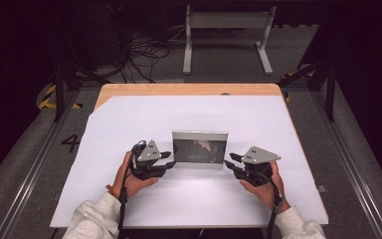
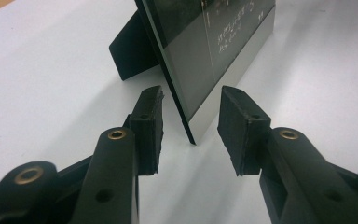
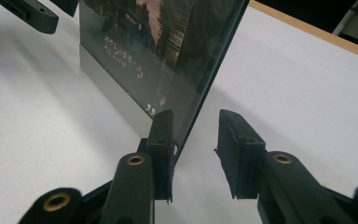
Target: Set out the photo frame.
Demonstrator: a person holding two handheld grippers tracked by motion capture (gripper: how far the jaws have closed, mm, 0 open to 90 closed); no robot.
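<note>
Standing upright at frame centre on white sheet (image 1: 129, 194): picture frame (image 1: 200, 148). Left gripper (image 1: 167, 160) at frame's left edge, right gripper (image 1: 231, 163) at right edge; both sets of jaws parted, straddling edge, pads not pressing, nothing grasped.

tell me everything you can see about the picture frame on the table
The picture frame stands upright, leaning slightly back, on the white sheet near the table's middle. It has a silver-grey border, widest along the bottom, and a glossy glazed front over a dark photo with small pale writing. A black easel stand props it from behind. The left hand-held gripper and right hand-held gripper straddle its side edges, jaws open, pads apparently not pressing.
</note>
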